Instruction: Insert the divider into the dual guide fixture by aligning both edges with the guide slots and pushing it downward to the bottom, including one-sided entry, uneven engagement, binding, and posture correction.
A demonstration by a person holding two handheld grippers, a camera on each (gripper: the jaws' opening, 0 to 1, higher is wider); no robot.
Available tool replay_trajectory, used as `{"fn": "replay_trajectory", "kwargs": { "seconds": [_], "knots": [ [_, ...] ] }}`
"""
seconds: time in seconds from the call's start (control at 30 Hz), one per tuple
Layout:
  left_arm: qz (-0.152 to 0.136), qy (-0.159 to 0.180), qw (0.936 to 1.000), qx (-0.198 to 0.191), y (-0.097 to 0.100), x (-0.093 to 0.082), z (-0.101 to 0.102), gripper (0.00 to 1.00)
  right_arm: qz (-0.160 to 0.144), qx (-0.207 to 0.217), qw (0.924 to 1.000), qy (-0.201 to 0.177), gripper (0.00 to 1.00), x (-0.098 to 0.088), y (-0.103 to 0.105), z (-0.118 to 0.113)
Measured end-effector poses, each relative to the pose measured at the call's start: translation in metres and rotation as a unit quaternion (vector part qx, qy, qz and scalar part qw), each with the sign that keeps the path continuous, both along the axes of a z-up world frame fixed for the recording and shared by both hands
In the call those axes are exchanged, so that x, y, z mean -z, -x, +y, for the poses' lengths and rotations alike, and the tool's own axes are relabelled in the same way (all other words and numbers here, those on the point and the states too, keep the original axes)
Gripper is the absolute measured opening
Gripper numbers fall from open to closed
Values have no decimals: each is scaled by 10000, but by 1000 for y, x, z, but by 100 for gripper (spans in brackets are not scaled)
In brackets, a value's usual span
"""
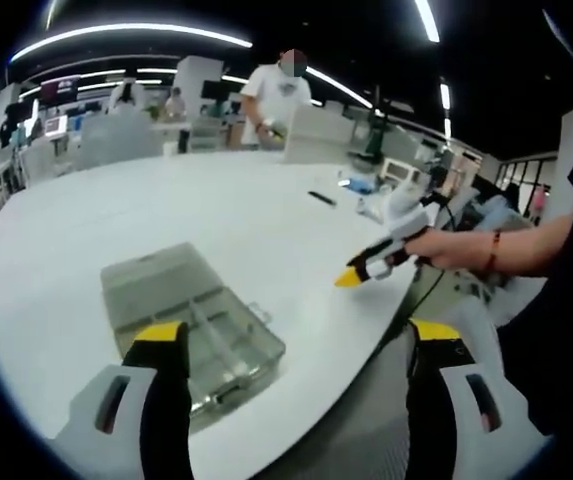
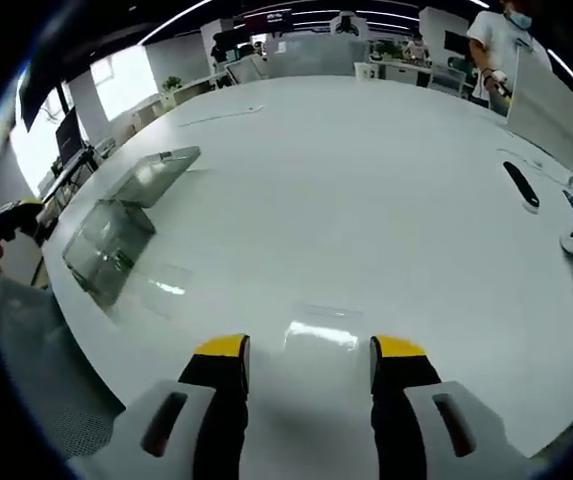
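While both grippers hover over a white table (image 2: 366, 180), neither grasps anything; the left gripper (image 1: 296, 345) has jaws spread wide above a clear plastic compartment box (image 1: 191, 315) w/ its lid open (near the table edge). The right gripper (image 2: 309, 352), jaws released, points at a clear flat divider (image 2: 323, 328) lying just ahead; another clear sheet (image 2: 161, 288) lies beside the box. A person's hand (image 1: 456, 248) holds the right gripper; a black remote (image 2: 521, 185) sits well apart.

An open-plan office or lab is showing here: strip lights (image 1: 126, 30) are glowing overhead, monitors (image 2: 70, 128) are sitting on desks, people (image 1: 276, 95) are standing at workstations.
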State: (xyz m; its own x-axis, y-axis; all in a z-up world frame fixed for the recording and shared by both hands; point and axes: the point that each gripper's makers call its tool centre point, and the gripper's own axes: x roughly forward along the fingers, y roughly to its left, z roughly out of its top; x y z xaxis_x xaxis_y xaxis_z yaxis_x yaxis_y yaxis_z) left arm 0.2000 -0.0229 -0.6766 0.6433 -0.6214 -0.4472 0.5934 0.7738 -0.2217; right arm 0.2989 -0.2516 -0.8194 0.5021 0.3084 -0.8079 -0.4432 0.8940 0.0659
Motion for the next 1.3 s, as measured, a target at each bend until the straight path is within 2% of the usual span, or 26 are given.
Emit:
{"fn": "replay_trajectory", "kwargs": {
  "seconds": [0.17, 0.27, 0.6, 0.7, 1.07, 1.3],
  "knots": [
    [90, 79, 9999, 17, 3, 2, 0, 87, 32, -75, 9999, 148, 44, 4, 2, 3],
    [38, 112, 9999, 29, 3, 1, -2, 87, -118, -131, 9992, 346, 42, 4, -1, 0],
    [59, 206, 9998, -33, 3, 3, -3, 87, -184, -163, 9990, 370, 38, 3, 1, 3],
    [73, 212, 9997, -5, 3, 4, -5, 87, -127, -211, 9989, 409, 29, 1, 4, 9],
    [25, 240, 9997, -31, 1, 1, -2, 87, -81, 42, 9992, 377, 27, -1, 5, 3],
    [-15, 282, 9996, -84, 0, -1, -2, 87, -120, -55, 9988, 470, 27, -5, 7, 6]
  ]
}}
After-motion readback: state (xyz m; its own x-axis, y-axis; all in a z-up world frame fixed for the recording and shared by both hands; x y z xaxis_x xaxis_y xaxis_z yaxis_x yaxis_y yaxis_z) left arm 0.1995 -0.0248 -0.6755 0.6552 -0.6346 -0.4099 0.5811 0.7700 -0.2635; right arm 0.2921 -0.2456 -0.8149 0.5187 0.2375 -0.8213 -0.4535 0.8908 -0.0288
